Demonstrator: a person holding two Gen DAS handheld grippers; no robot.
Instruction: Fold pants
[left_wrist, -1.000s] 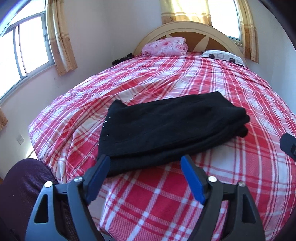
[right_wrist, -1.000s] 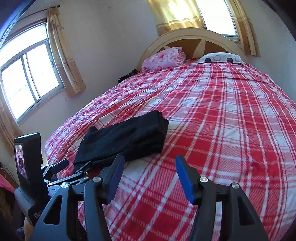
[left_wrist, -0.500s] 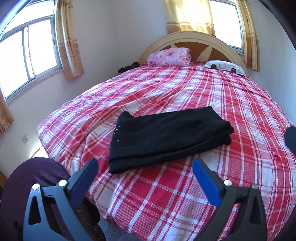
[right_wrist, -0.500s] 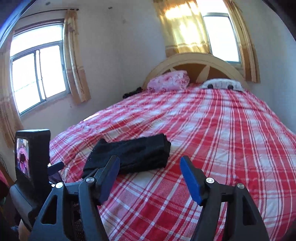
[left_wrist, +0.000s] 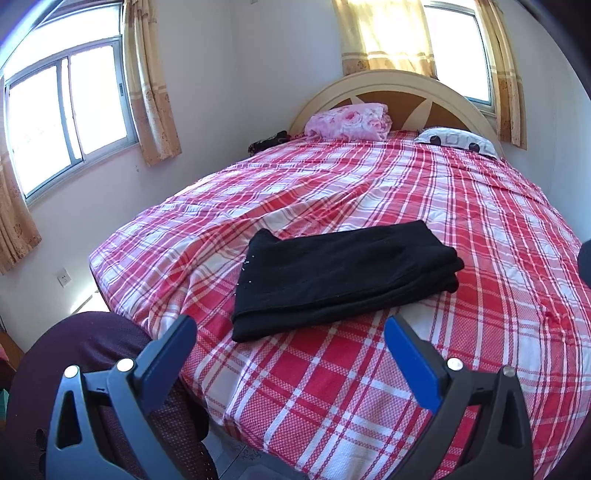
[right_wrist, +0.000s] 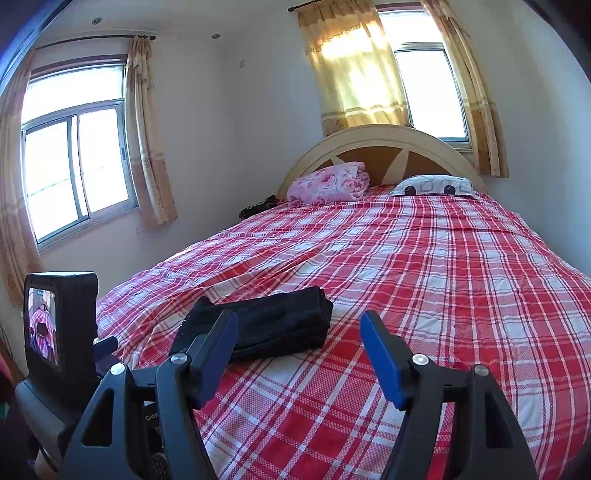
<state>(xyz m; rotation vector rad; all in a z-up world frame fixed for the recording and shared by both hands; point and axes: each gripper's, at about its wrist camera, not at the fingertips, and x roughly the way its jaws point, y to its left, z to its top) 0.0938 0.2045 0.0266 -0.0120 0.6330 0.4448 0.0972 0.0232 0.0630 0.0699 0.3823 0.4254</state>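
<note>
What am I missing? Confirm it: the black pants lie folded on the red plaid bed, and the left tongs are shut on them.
One thing is wrong. The left tongs are open and hold nothing, back from the pants, as the left wrist view shows. The pants do lie folded on the red plaid bed.

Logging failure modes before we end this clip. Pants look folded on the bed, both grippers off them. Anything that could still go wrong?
1. The black pants lie near the bed's foot edge; a bump could slide them off.
2. Their right-hand layers look uneven and may spring open.
3. Both the left gripper and right gripper are open and empty just short of the stack; moving forward could snag it.
</note>
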